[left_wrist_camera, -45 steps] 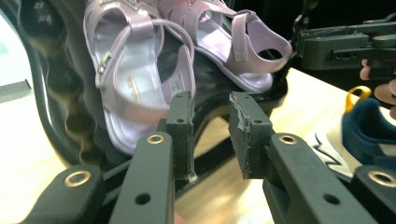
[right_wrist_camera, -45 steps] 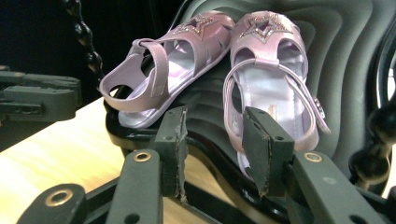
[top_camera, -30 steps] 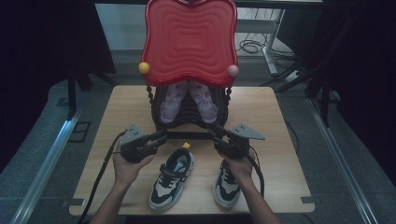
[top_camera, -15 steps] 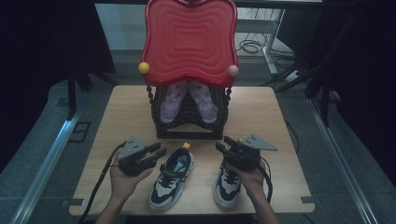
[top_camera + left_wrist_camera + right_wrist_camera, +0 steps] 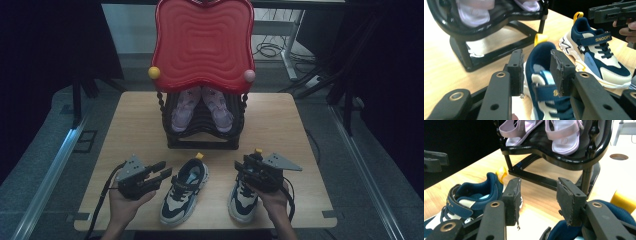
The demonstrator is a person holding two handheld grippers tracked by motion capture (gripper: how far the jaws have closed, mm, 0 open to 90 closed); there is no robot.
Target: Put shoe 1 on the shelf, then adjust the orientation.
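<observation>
While the pale wooden worktop [image 5: 135, 115] is carrying a black rack with a red wavy panel [image 5: 202, 42], two navy-and-cream strapped sneakers [image 5: 184, 192] [image 5: 243, 200] are lying near its front edge; left tongs [image 5: 165, 172] and right tongs [image 5: 241, 167], just widening, are gaping empty over them.

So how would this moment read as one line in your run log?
left gripper: open, jaws just opening, beside left sneaker | right gripper: open, jaws just opening, over right sneaker | pink sandals: on black rack

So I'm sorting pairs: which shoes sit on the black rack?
The pink sandals sit side by side on the black rack; the two navy sneakers stand on the table.
</observation>
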